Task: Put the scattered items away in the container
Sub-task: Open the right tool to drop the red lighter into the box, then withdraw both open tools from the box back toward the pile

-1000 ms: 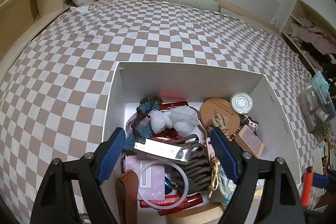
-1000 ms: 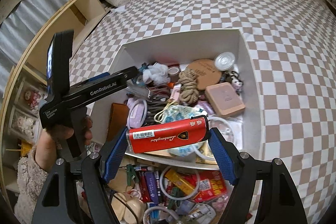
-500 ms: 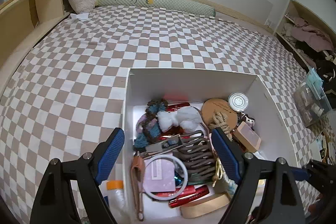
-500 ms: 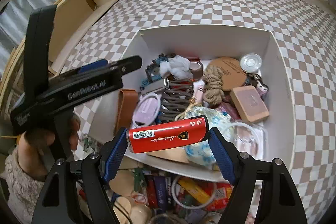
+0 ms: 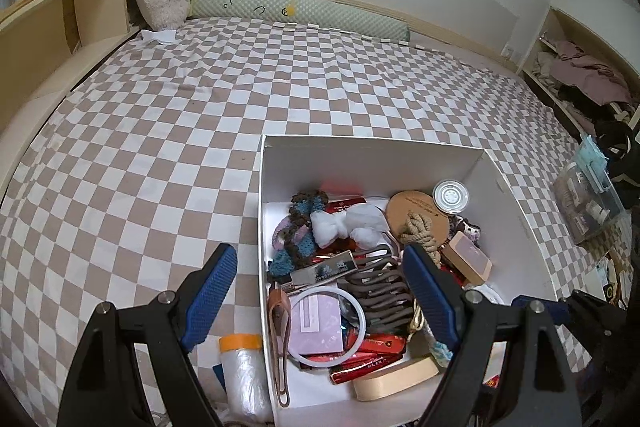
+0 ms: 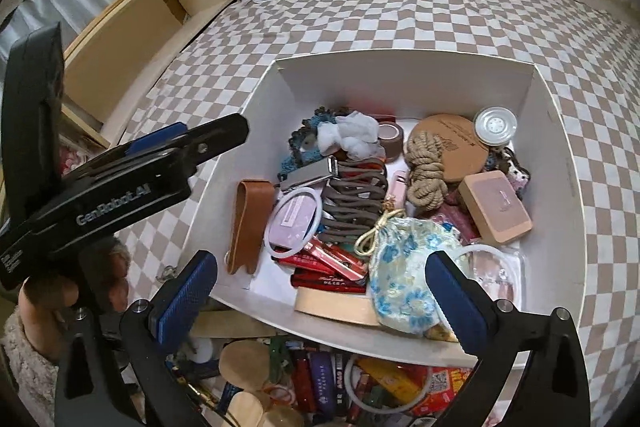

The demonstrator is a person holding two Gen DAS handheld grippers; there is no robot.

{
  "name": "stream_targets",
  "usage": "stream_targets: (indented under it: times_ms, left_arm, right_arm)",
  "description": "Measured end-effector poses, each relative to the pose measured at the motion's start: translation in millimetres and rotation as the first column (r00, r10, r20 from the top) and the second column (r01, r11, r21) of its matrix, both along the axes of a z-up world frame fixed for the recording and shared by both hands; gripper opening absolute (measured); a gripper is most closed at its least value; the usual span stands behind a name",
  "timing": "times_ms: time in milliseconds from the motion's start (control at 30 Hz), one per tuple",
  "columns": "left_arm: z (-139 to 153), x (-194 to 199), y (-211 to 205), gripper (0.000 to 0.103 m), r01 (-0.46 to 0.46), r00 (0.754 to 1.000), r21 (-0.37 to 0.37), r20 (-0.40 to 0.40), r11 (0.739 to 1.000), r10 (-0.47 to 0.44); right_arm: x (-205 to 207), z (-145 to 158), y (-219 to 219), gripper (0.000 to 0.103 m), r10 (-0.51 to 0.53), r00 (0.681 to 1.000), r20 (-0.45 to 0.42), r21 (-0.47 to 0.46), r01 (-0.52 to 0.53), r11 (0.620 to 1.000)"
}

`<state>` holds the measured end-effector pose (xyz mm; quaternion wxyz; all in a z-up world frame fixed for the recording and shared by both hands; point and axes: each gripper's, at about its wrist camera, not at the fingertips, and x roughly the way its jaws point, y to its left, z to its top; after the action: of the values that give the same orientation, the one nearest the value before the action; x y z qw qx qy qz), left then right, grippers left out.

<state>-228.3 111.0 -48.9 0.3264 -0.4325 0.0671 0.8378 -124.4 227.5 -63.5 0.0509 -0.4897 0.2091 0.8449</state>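
The white box (image 5: 372,143) sits on the checkered bed, full of small items: a rope coil (image 6: 426,171), a floral pouch (image 6: 408,283), a brown hair claw (image 6: 354,203). My right gripper (image 6: 320,267) hangs over the box's near edge; its jaws are opening and nothing is between the pads. A red pack (image 5: 380,343) lies among other red packs at the front of the box. My left gripper (image 5: 318,259) is open and empty, straddling the box's left wall. Several loose items (image 6: 340,387) lie in front of the box.
A plastic-film roll with an orange core (image 5: 242,371) lies outside the box's left wall. A hand (image 6: 48,291) holds the left gripper at the left edge. A wooden shelf (image 6: 140,39) borders the bed; a clear bin (image 5: 588,195) stands at the right.
The right gripper has opened and let go of the red pack, which now lies in the box. The left gripper has drifted left, so the box sits further right in its view.
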Motion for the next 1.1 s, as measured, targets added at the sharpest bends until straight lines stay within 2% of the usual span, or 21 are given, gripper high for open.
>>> stream_targets:
  times_ms: [167,633,1033,1100]
  left_arm:
    - [2.0,5.4,2.9,0.085,0.009,1.0,-0.004,-0.005,1.0,-0.009]
    - [14.3,24.4,5.1,0.085,0.006,1.0,-0.021,-0.03,1.0,-0.007]
    - [20.5,48.5,0.7,0.085,-0.015,1.0,-0.084,-0.01,0.996,0.014]
    - [21.1,51.5,-2.0,0.092,-0.02,1.0,-0.085,-0.003,0.996,0.02]
  right_arm:
    - [4.9,0.3,6.2,0.103,-0.018,1.0,0.008,-0.016,0.019,1.0]
    - [24.7,11.6,11.9,0.103,-0.033,0.999,-0.018,0.014,0.033,0.999]
    - [47.6,32.9,18.8,0.103,-0.087,0.991,-0.106,0.174,0.105,0.979]
    - [50.4,35.3,19.5,0.103,-0.096,0.989,-0.114,0.184,0.116,0.976]
